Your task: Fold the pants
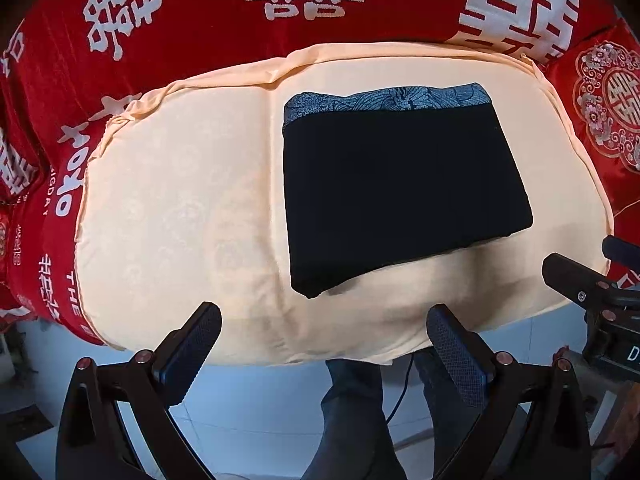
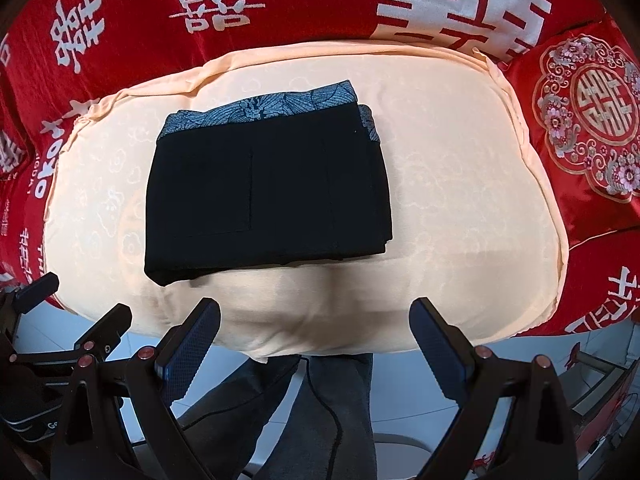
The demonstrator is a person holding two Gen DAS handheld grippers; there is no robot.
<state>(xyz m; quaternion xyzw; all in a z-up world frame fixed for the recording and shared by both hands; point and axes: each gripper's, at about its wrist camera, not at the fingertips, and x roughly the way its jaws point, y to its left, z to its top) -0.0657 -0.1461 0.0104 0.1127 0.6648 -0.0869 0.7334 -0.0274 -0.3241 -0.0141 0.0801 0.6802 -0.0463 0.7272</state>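
Pants [image 1: 400, 188] lie in the left wrist view at about one o'clock from the left gripper [image 1: 324, 344], folded into a thick black rectangle on the peach cushion [image 1: 180, 200]. This gripper has its jaws wide apart and holds nothing. The risk I see: the soft, smooth cushion gives under pressure, so a late touch could slide the layers and open the fold.

In the right wrist view the pants [image 2: 268, 192] sit at eleven o'clock from the right gripper [image 2: 316, 336], also wide open and empty. The matte black cloth has a patterned blue-grey waistband [image 2: 272, 106] at the far edge. At the right side the layers are slightly stepped, so this corner could slip first. Shiny red bedding [image 2: 320, 4] surrounds the cushion.
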